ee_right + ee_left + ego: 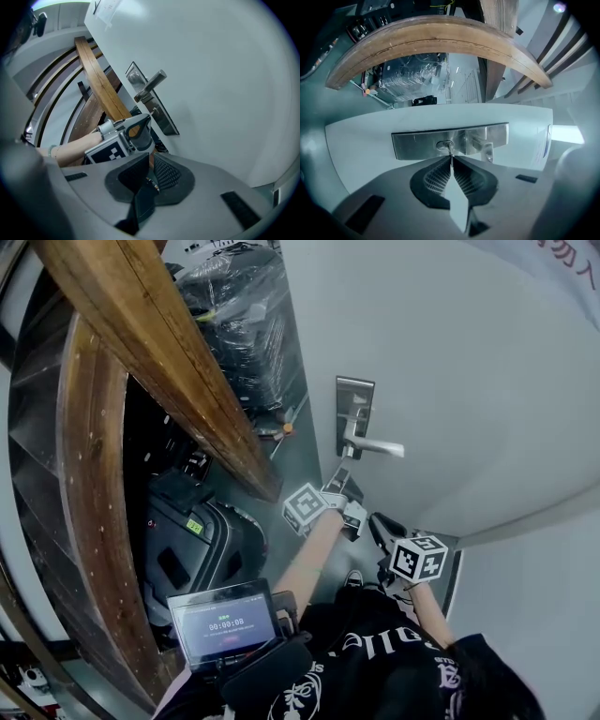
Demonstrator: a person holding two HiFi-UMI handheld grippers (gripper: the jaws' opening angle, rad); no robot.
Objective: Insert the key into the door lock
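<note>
**Key at the lock, left gripper holding it**

The left gripper has its fingers closed on the key. The thin metal blade sticks out past the fingertips, and its tip sits at the keyhole in the steel lock plate. How deep it goes I cannot tell. The handle juts from the same plate, just right of the keyhole.

In the head view the left forearm is bare. It reaches up and forward from the body, holding the gripper against the lower end of the plate, under the handle, on the white door.

The right gripper hangs lower and nearer the body, apart from the door, and points towards the left one. Its arm is bent close to the chest. Its fingers are drawn together, with a small metal piece glinting between them, too small to identify.

A curved wooden rail runs left of the door.
</note>
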